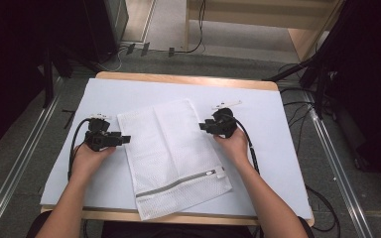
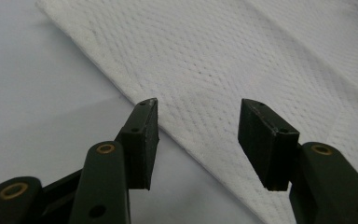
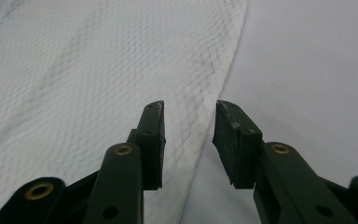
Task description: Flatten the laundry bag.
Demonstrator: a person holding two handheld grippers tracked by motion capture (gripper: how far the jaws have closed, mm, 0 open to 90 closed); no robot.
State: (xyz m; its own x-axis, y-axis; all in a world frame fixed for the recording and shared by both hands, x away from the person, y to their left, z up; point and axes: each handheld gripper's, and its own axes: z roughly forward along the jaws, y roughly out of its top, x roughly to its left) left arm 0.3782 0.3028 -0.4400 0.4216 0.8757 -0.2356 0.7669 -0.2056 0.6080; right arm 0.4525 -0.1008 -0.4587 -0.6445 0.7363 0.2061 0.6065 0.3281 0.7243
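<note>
From the high view, a white mesh bag (image 1: 171, 156) lies flat on the pale table (image 1: 278, 148), turned a little so its zipper (image 1: 178, 182) runs along the end nearest the person, with the zipper pull (image 1: 211, 173) toward the right. The left gripper (image 1: 125, 139) sits at the bag's left edge, held in the left hand (image 1: 90, 157), and the right gripper (image 1: 202, 126) sits at the bag's right edge, held in the right hand (image 1: 235, 143); both point inward at the bag, and a black cable trails back from each. This view gives the whole layout — the bag's fold crease, the zipper, the wooden table edge — but the jaws are too small here to judge their gap. The left gripper view closes in on the bag's edge (image 2: 135, 100) running diagonally across the table: the left gripper (image 2: 198, 142) has its jaws wide apart, one over bare table and the other over the weave (image 2: 261, 56), with the edge passing between them and nothing gripped. The right gripper view shows the opposite edge (image 3: 228, 70) of the mesh (image 3: 98, 70) — here the right gripper (image 3: 189, 140) is open by a narrower gap, the edge lying between its jaws, not clamped; whether the pads touch the cloth I cannot tell.
</note>
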